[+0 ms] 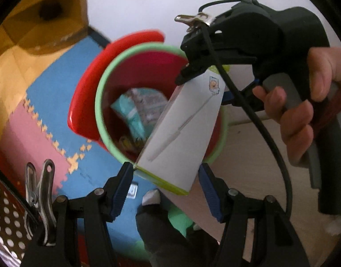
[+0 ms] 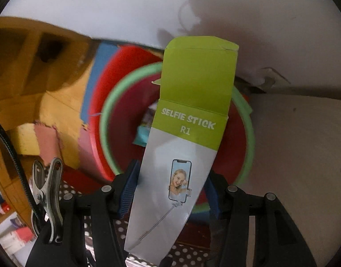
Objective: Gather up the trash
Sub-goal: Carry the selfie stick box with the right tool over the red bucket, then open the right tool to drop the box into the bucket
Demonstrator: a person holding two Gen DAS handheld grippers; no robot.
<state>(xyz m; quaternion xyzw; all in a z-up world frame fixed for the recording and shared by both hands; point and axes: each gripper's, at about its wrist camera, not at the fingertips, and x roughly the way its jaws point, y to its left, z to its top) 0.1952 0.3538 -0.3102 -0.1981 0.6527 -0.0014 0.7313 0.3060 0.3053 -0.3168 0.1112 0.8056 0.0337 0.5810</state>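
A long selfie-stick box (image 2: 177, 151), white with a lime-green end, is clamped between the blue pads of my right gripper (image 2: 170, 189). It hangs tilted over the open red bin with a green rim (image 2: 106, 120). In the left wrist view the right gripper (image 1: 183, 73) pinches the box (image 1: 181, 129) at its upper end. The box's lower end shows between the fingers of my left gripper (image 1: 166, 184), which stands open, its pads beside the box without pressing it. Inside the bin (image 1: 99, 102) lie a teal packet (image 1: 130, 113) and other wrappers.
The bin's red lid (image 1: 81, 111) stands tilted behind it. A blue and pink foam mat (image 1: 54, 93) covers the floor on the left, with a cardboard box (image 1: 43, 15) beyond. Small white scraps (image 1: 151, 197) lie on the mat. A hand (image 1: 304, 115) grips the right handle.
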